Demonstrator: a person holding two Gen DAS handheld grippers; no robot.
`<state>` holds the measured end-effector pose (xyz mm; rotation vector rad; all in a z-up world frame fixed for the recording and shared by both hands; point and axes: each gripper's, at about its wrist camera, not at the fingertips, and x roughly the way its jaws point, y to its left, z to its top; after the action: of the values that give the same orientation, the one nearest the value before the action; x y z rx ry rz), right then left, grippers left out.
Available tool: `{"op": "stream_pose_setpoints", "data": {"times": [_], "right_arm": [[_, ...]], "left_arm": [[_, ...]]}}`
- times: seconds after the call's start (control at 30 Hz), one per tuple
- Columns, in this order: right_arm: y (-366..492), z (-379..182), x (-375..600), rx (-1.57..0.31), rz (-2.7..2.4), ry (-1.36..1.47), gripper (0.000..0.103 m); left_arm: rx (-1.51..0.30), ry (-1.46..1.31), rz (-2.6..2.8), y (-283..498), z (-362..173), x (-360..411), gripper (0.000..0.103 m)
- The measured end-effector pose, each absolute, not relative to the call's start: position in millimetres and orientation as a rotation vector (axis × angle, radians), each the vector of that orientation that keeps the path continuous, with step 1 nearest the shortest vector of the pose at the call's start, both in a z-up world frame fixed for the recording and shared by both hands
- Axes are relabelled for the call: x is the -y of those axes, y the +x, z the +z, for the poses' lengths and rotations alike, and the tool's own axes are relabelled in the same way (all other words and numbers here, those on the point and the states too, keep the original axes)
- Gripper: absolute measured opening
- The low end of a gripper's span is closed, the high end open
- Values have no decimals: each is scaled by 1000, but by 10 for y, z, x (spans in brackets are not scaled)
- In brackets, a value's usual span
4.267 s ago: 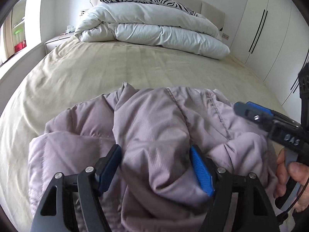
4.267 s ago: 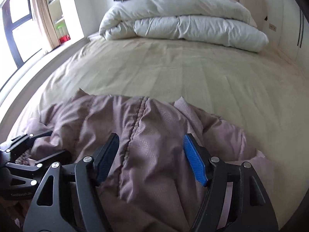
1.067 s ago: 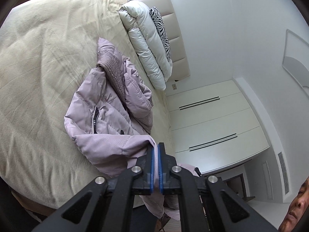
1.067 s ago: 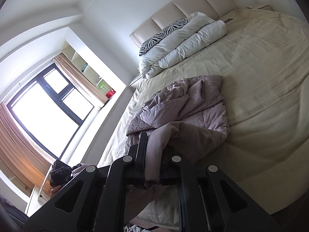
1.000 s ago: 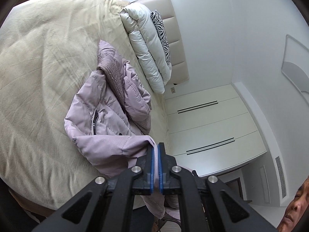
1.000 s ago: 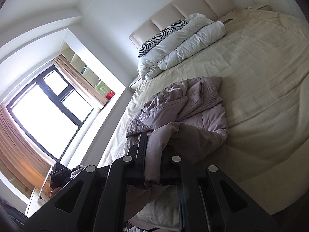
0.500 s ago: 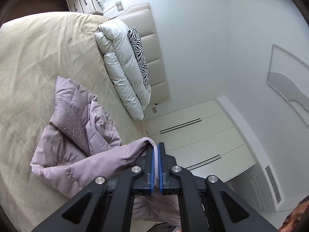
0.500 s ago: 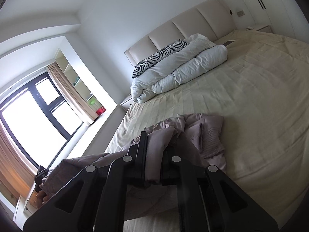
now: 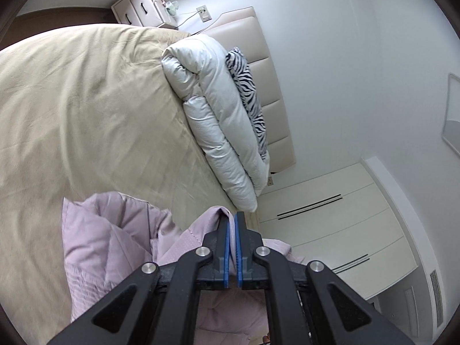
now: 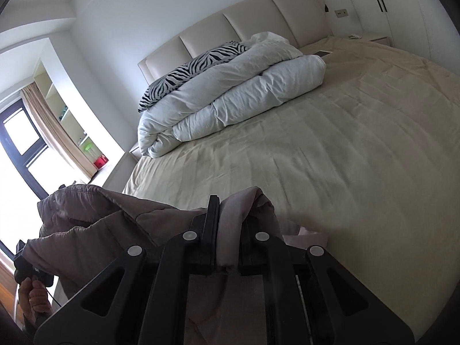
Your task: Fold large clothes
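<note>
I am holding a hand-held gripper in each hand, and both are clenched on the same mauve padded jacket [image 9: 115, 247]; my left hand-held gripper [image 9: 233, 218] is pinching a thin fold of the fabric between its blue pads, which are pressed almost together; my right hand-held gripper [image 10: 228, 204] is gripping a thicker bunch of the jacket [image 10: 120, 230], with cloth bulging out above its black fingers. The jacket is hanging between the two grippers near the foot of the bed [image 9: 86, 109]; in the left wrist view a crumpled part of it is showing low against the beige bedspread, though I cannot tell whether it is touching the bed; in the right wrist view the jacket is draping away to the left, toward my left hand [image 10: 34, 296], which is gripping a black handle in the lower left corner. Well apart from the jacket, at the head of the bed, a folded white duvet [image 10: 230, 92] is lying against a cream padded headboard [image 10: 244, 23], with a zebra-striped pillow [image 10: 195, 66] tucked behind it; white wardrobe doors [image 9: 330, 230] are standing beside the bed, and a window [image 10: 20, 149] with a tan curtain is glowing on the other side.
</note>
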<state>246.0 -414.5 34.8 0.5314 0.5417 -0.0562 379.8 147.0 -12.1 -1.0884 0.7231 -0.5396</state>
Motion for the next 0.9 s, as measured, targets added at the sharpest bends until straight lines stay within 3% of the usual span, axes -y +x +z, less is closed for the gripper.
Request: {"op": "stream_pose_setpoints", "data": {"times": [0.23, 0.43, 0.47, 0.5, 0.53, 0.57, 0.6, 0.63, 0.67, 0.7, 0.9], "right_arm": [[3588, -505, 4344, -729, -153, 498, 8], [3984, -1200, 4535, -810, -141, 658, 11], [4009, -1289, 4564, -821, -120, 695, 13], [4009, -1356, 4596, -823, -98, 734, 15], [3987, -1395, 4634, -808, -74, 777, 16], [3939, -1417, 4692, -777, -51, 835, 19], [3877, -1427, 4761, -736, -31, 901, 27], [3774, -1427, 4827, -691, -12, 959, 34], [3687, -1405, 4885, -648, 7, 1004, 73], [3633, -1385, 4917, -608, 14, 1023, 102], [3498, -1087, 4745, -666, 56, 947, 103]], "left_arm": [[-857, -1076, -399, 4571, -897, -1301, 5], [-932, -1079, -361, 4686, -1316, -1330, 13], [-929, -1103, -367, 4660, -1353, -1358, 19], [-921, -1126, -366, 4617, -1367, -1401, 33], [-908, -1138, -359, 4569, -1346, -1452, 40], [-891, -1142, -357, 4511, -1301, -1504, 55], [-876, -1135, -346, 4442, -1243, -1555, 65], [-857, -1122, -337, 4374, -1171, -1595, 66], [-847, -1098, -332, 4311, -1085, -1611, 66], [-833, -1071, -333, 4253, -978, -1595, 66], [-761, -600, -429, 3916, -153, -712, 67]]}}
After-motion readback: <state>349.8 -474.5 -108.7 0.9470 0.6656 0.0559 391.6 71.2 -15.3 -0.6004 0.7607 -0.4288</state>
